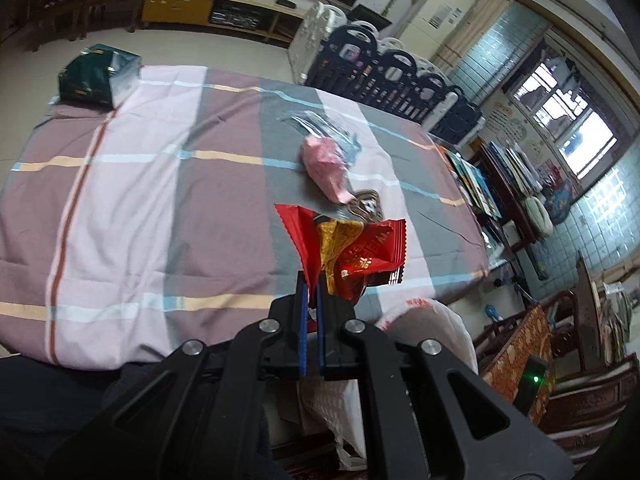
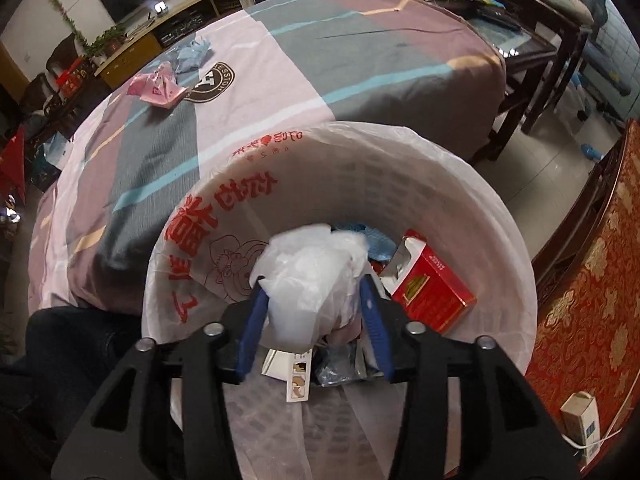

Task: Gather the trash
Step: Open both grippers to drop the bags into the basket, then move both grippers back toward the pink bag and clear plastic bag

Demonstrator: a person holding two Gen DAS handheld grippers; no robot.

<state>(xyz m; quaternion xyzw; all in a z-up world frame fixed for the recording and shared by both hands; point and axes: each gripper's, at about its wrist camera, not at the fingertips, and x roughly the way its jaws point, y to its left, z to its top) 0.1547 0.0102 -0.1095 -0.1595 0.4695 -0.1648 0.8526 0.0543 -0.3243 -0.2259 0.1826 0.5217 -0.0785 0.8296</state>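
Fingers, left wrist view: left gripper [image 1: 311, 280] clamped tight on a crumpled red and gold wrapper [image 1: 352, 248], held above the near edge of the tabletop [image 1: 132, 184].
Trash left on the cloth: pink wrapper [image 1: 325, 162] beside a clear plastic wrapper [image 1: 320, 124], both well beyond the held piece; dark green box [image 1: 98, 76] at the far left corner.
Bin, left wrist view: white liner of the bin [image 1: 432, 320] just below and right of the fingers, past the edge of the cloth.
Fingers, right wrist view: right gripper [image 2: 312, 292] spread partway, blue pads either side of a crumpled white plastic bag [image 2: 312, 276]; whether the pads press on it cannot be told.
Bin, right wrist view: waste bin [image 2: 500, 248] directly under the fingers, lined with a white bag printed in red; red carton [image 2: 434, 292], blue scraps and a white packet already inside.
Step in hand, judged: dropping the white bag. Best done by spreading wider while centred over the mouth, then lifting straight up so the film does not cling to a pad; red wrapper to follow from the left, released only once clear of the rim.
Surface: striped cloth in pink, mauve and grey with pale blue and tan lines, a round dark emblem [image 2: 212, 82] near the pink wrapper [image 2: 158, 86].
Room: tiled floor, low cabinet along the far wall, stacked chairs, bookshelf, window, patterned red upholstery beside the bin.
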